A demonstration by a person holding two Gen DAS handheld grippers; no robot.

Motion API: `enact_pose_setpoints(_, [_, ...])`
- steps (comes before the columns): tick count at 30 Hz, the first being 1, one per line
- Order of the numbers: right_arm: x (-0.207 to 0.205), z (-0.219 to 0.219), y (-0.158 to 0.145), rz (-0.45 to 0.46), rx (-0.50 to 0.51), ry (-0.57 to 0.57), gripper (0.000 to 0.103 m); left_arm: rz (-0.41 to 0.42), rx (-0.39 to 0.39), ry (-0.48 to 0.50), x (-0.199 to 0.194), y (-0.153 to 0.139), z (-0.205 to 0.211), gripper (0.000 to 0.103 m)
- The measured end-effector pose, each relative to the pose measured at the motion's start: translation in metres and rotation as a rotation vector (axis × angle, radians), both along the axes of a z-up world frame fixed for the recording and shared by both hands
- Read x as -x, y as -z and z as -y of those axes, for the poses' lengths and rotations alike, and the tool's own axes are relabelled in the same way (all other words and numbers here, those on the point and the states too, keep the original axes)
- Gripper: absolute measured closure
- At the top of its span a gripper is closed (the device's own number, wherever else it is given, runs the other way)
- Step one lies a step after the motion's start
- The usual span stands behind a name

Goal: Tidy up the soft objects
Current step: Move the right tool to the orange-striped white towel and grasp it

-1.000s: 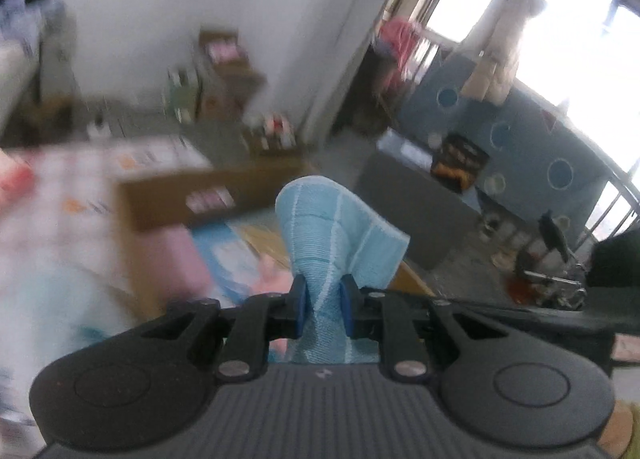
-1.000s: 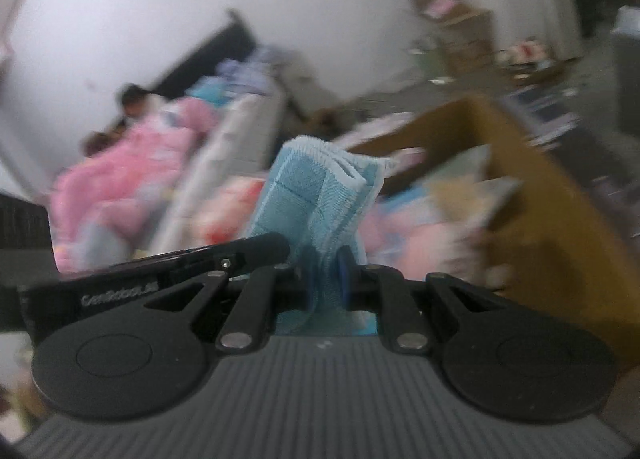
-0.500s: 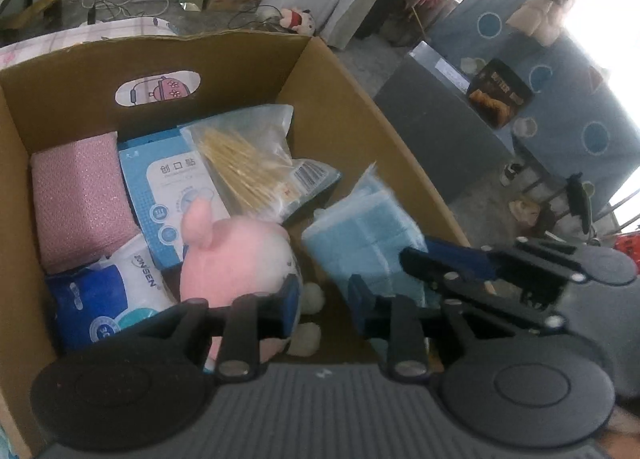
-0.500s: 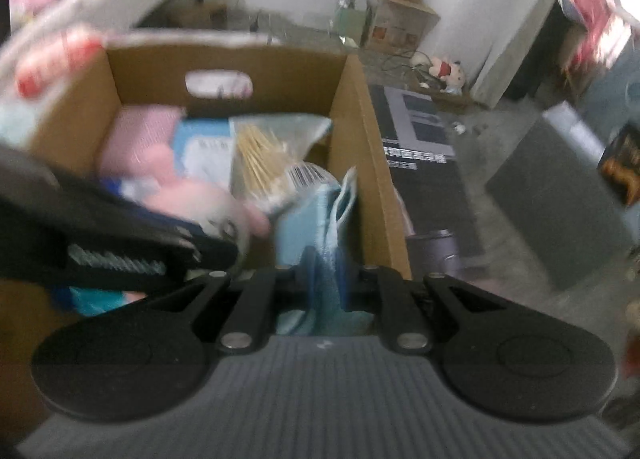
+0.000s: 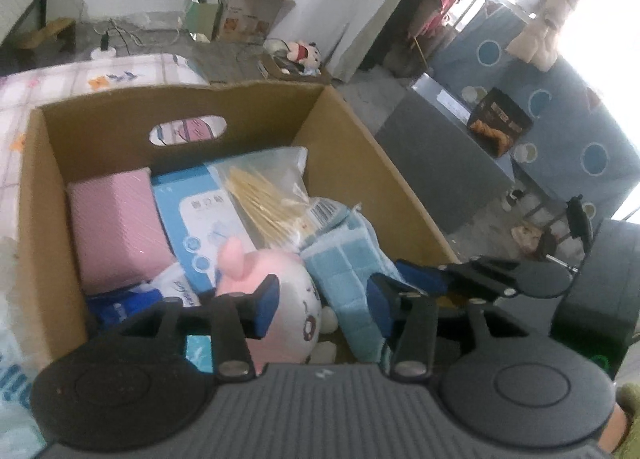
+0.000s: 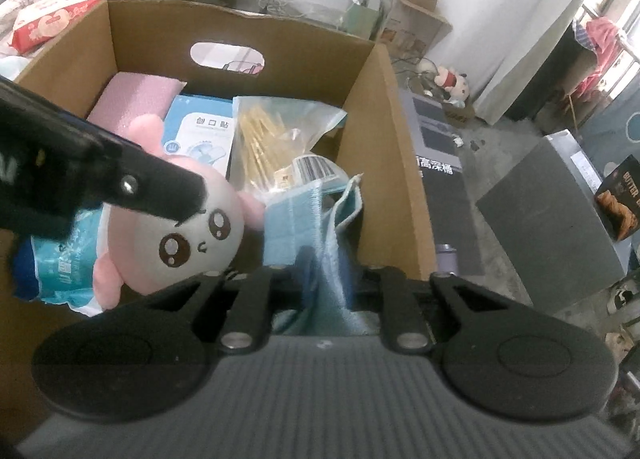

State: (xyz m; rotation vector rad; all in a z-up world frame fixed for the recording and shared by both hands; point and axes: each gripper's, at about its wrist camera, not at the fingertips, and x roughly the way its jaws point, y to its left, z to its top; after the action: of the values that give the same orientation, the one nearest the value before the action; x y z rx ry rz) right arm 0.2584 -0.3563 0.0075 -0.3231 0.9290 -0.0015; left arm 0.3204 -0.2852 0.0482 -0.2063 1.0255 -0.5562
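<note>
A blue towel carried aloft by both grippers a second ago now lies inside the cardboard box [image 5: 352,187], which fills the center of both frames. Packed around it: a pink foam block [image 5: 116,227] at the box's left, a pink plush toy [image 6: 188,227] at lower center, a bag of wooden sticks [image 6: 272,139] behind it. The blue towel [image 5: 344,275] slumps against the box's right wall. The left gripper [image 5: 320,303], jaws opening and already clear of the cloth, hovers at lower center. The right gripper [image 6: 326,279], jaws just starting to open, has a fold of towel between them. Risk: if that fold snags as the right gripper withdraws, the towel may drag back out or unfold over the 1 plush.
</note>
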Motion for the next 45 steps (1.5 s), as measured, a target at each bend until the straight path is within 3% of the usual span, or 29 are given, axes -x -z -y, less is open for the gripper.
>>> enact_pose_setpoints(2, [0.006, 0.000, -0.009, 0.029, 0.003, 0.011, 0.071, 0.017, -0.003, -0.006, 0.004, -0.006, -0.003, 0.043])
enact_pose_setpoints(10, [0.065, 0.011, -0.071, 0.179, -0.163, 0.109, 0.060, 0.116, -0.048, -0.025, 0.034, -0.041, -0.025, 0.022])
enact_pose_setpoints(17, [0.149, 0.006, -0.118, 0.308, -0.465, 0.149, 0.054, 0.226, -0.142, -0.021, 0.089, -0.075, -0.071, 0.012])
enact_pose_setpoints(22, [0.196, -0.025, -0.122, 0.329, -0.658, 0.086, 0.050, 0.245, -0.147, -0.057, 0.132, -0.088, -0.123, 0.011])
enact_pose_setpoints(27, [0.219, -0.076, -0.110, 0.269, -0.785, -0.015, 0.049, 0.241, -0.164, -0.110, 0.181, -0.084, -0.190, 0.008])
enact_pose_setpoints(34, [0.227, -0.154, -0.085, 0.124, -0.847, -0.137, 0.048, 0.219, -0.253, -0.284, 0.254, -0.062, -0.297, 0.008])
enact_pose_setpoints(39, [0.216, -0.211, -0.060, -0.051, -0.875, -0.254, 0.048, 0.145, -0.275, -0.391, 0.302, -0.036, -0.356, 0.008])
enact_pose_setpoints(45, [0.199, -0.283, -0.007, -0.353, -0.896, -0.346, 0.048, 0.001, -0.269, -0.356, 0.331, 0.011, -0.370, 0.010])
